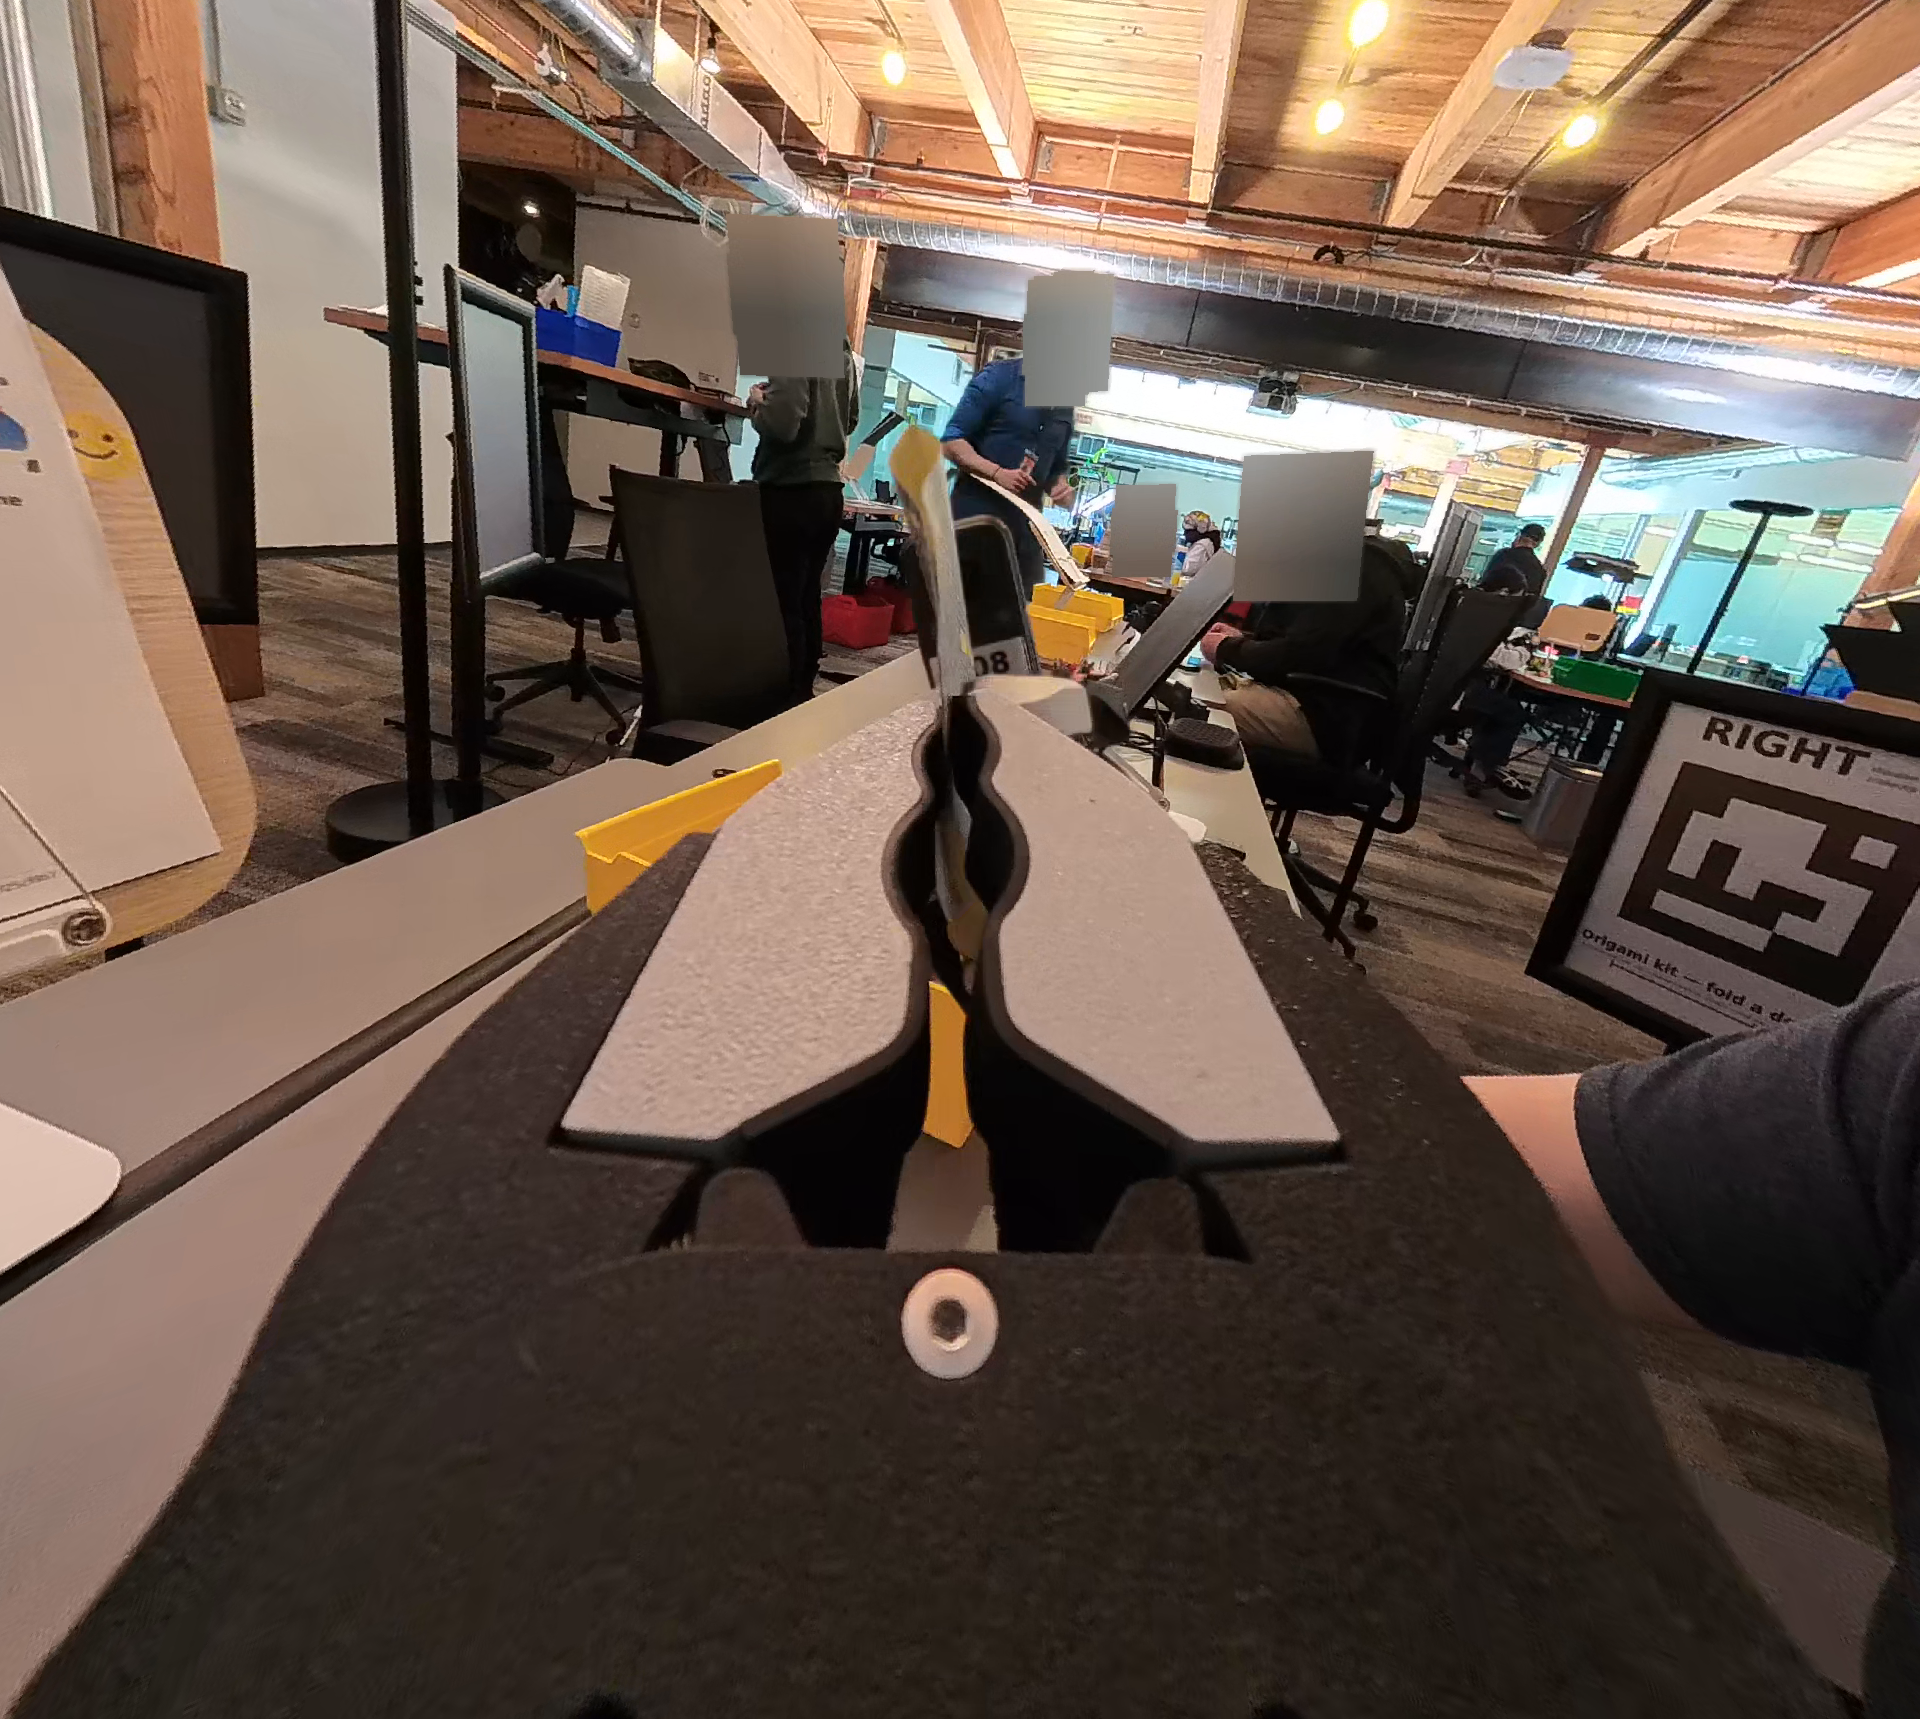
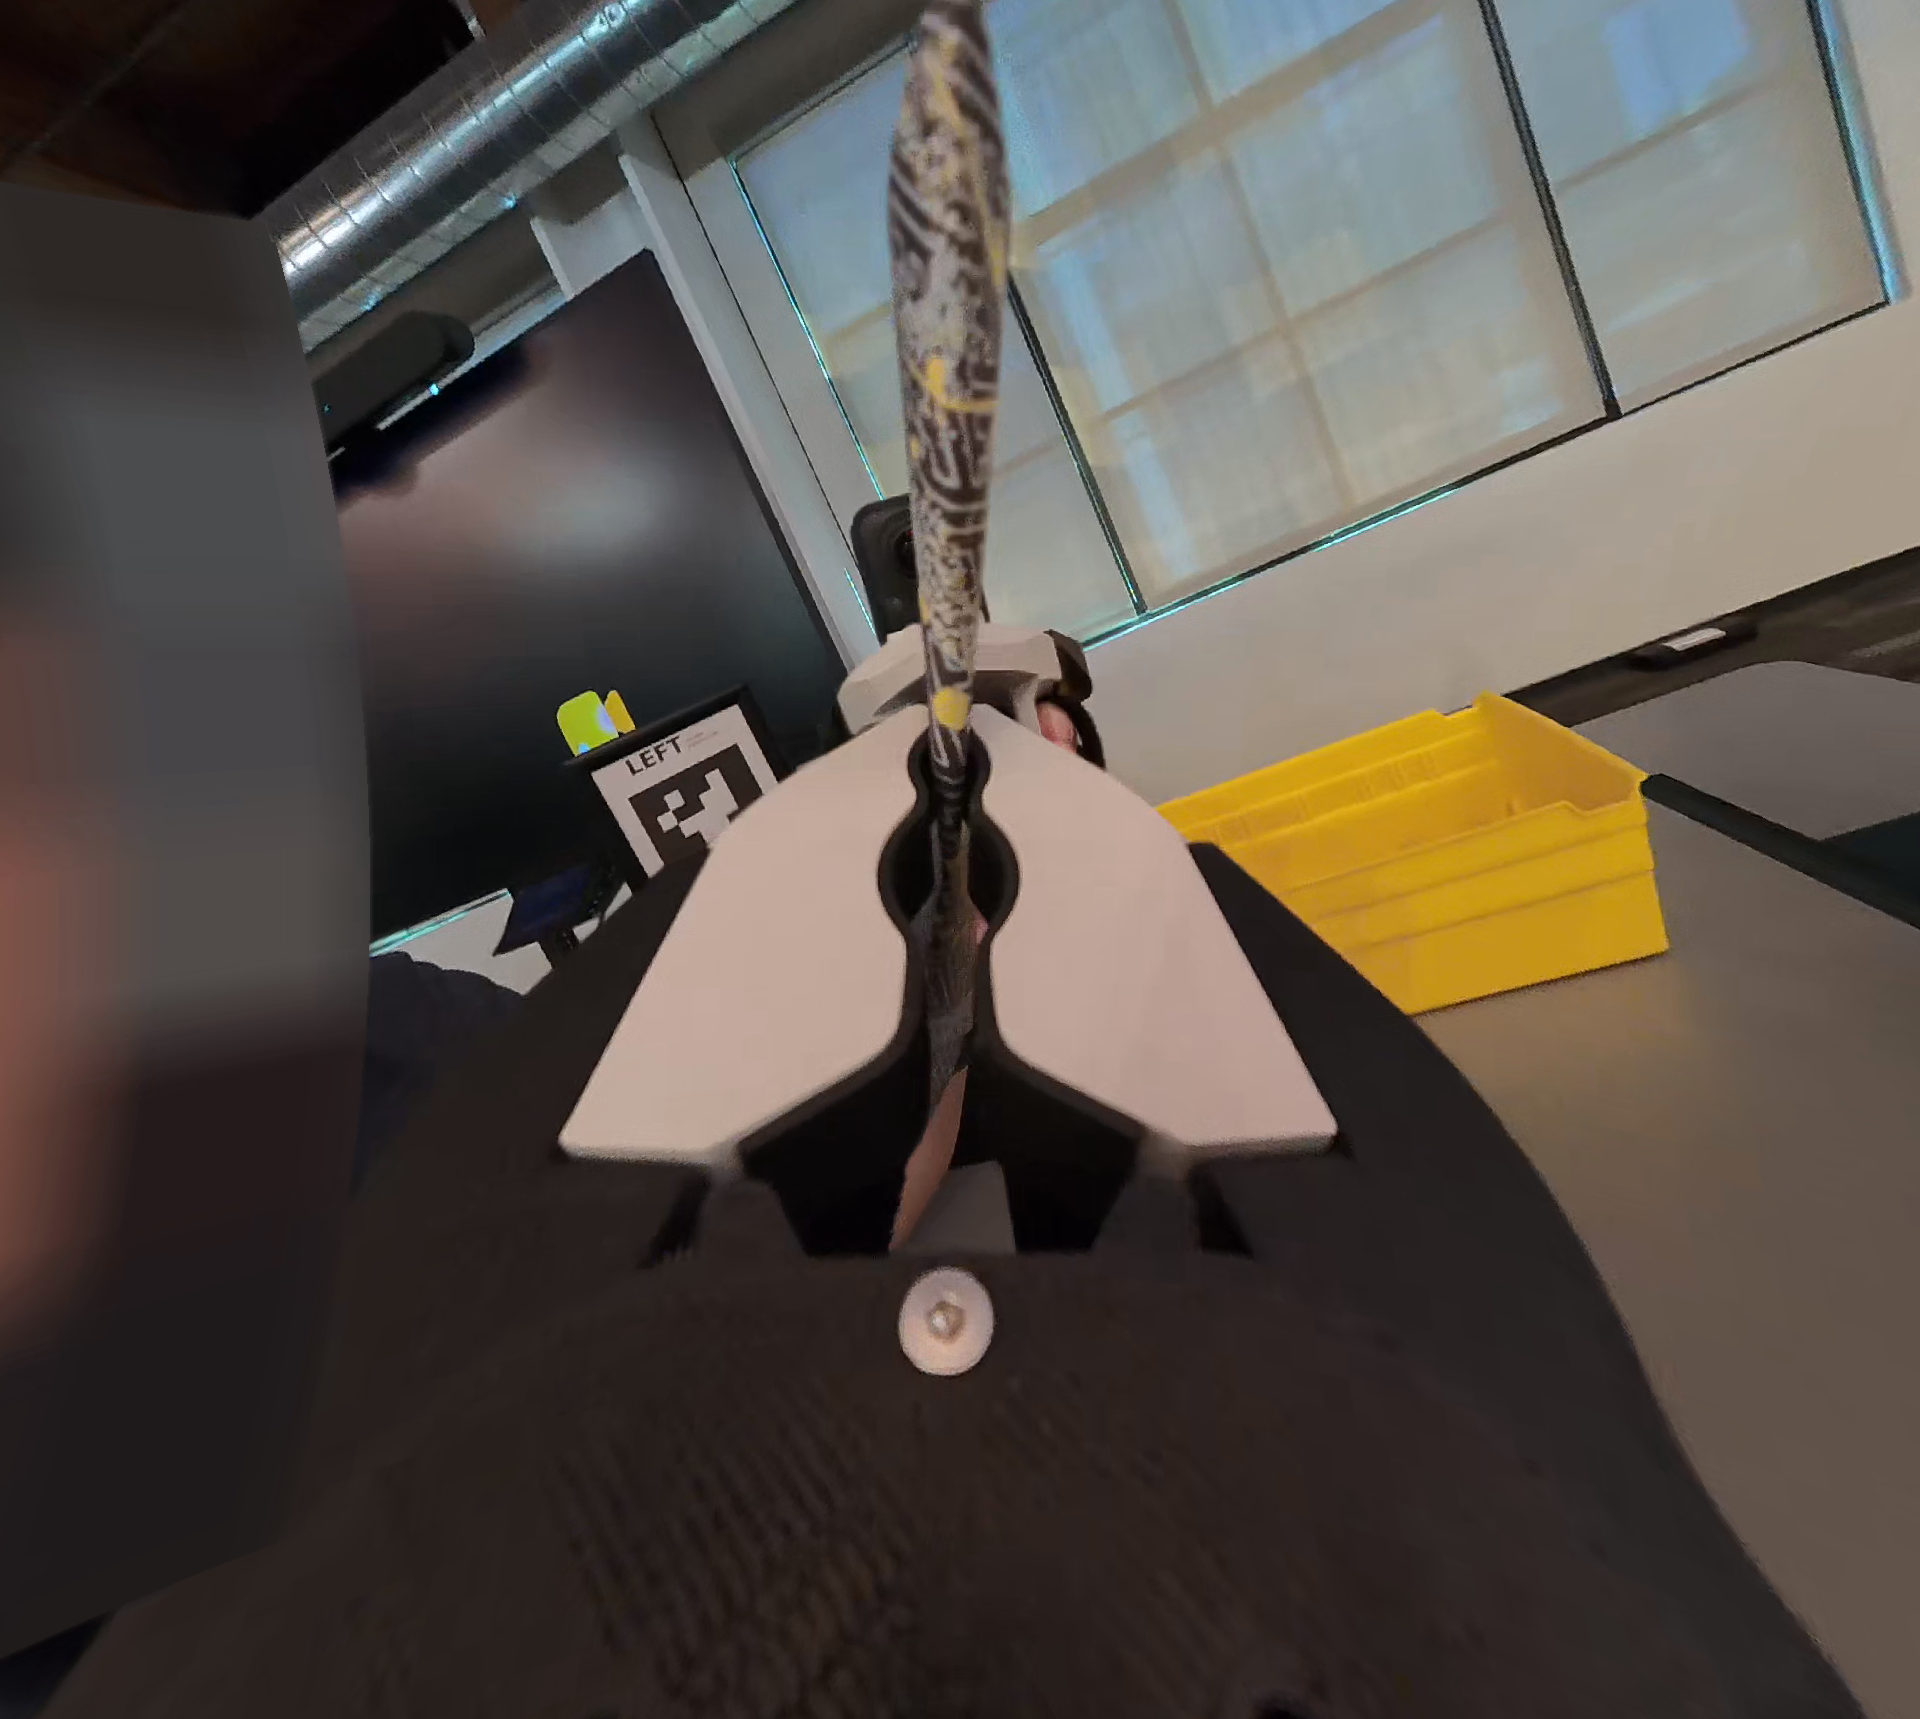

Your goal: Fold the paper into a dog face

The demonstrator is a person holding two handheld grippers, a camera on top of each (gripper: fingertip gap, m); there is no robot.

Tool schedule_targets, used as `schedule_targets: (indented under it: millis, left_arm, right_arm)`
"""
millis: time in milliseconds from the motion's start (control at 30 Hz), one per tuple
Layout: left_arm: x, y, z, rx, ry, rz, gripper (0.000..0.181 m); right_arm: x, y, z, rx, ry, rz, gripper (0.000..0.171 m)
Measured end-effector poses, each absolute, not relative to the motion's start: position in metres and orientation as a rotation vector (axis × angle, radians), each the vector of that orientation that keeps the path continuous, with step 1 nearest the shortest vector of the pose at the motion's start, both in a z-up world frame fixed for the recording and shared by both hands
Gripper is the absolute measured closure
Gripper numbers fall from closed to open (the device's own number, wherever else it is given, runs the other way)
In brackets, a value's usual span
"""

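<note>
The paper is held up in the air between my two grippers, which face each other. In the left wrist view it stands edge-on as a pale and yellow strip [image 1: 928, 547] rising from my left gripper [image 1: 961, 705], which is shut on it. In the right wrist view its black, white and yellow patterned side [image 2: 951, 298] rises from my right gripper [image 2: 951, 739], which is also shut on it. The right gripper's white fingers [image 1: 1055, 701] show just behind the paper in the left wrist view. The left gripper's fingers [image 2: 1023, 659] show behind it in the right wrist view.
A yellow bin [image 2: 1455, 848] sits on the grey table [image 2: 1714, 1098] to the right; it also shows in the left wrist view [image 1: 665, 828]. Framed marker signs stand at the sides [image 1: 1745, 869] [image 2: 691, 796]. A floor lamp pole [image 1: 400, 370], chairs and people are beyond the table. Only a small space, under 4 cm, lies between the two pairs of fingers.
</note>
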State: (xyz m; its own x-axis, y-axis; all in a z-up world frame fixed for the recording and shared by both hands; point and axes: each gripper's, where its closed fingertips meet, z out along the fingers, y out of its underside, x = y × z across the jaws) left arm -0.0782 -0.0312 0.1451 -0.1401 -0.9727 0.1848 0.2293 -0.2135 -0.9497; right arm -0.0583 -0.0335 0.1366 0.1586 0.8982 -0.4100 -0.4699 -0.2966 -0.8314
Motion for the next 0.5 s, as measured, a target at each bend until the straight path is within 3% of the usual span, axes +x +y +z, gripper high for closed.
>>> schedule_targets:
  millis: [33, 100, 200, 300, 500]
  left_arm:
    - [-0.078, -0.031, 0.145, -1.109, 1.003, -1.551, 0.181]
    - [-0.078, -0.031, 0.145, -1.109, 1.003, -1.547, 0.181]
    - [-0.077, -0.029, 0.144, -1.117, 0.999, -1.531, 0.181]
    - [-0.080, -0.026, 0.146, -1.119, 0.973, -1.540, 0.181]
    - [-0.083, -0.019, 0.146, -1.131, 0.944, -1.538, 0.181]
  right_arm:
    - [-0.058, -0.032, 0.137, -1.218, -0.472, 1.461, 0.164]
    - [-0.062, -0.029, 0.135, -1.238, -0.447, 1.483, 0.135]
    - [-0.079, -0.033, 0.126, -1.280, -0.512, 1.520, 0.137]
    - [-0.096, -0.038, 0.112, -1.346, -0.597, 1.540, 0.164]
    - [-0.108, -0.034, 0.100, -1.371, -0.570, 1.591, 0.169]
